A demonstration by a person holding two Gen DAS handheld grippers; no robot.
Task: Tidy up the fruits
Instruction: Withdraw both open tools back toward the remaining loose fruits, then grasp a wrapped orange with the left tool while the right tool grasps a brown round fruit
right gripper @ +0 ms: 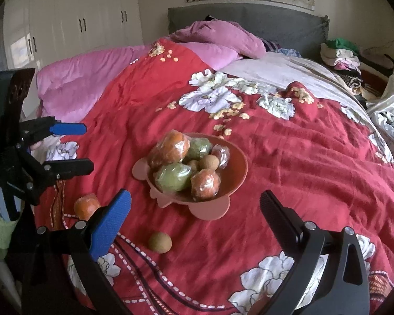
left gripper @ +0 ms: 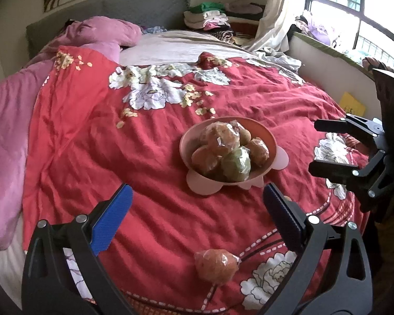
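Pink bowl (left gripper: 262, 131) on a red floral quilt (left gripper: 157, 144), mostly filled with wrapped fruit.

Left wrist view: left gripper (left gripper: 197, 210) spread wide and empty above a loose wrapped orange (left gripper: 216, 266) near the bed's edge; right gripper (left gripper: 320, 148) also agape, beside the bowl. Right wrist view: right gripper (right gripper: 195, 210) wide, empty; one small brown fruit (right gripper: 159, 242) and the orange (right gripper: 85, 207) lie outside the bowl (right gripper: 236, 168). Judged nearly complete: two pieces left.

Both spread wide and empty — left hand-held gripper (left gripper: 197, 210), right hand-held gripper (right gripper: 195, 210).
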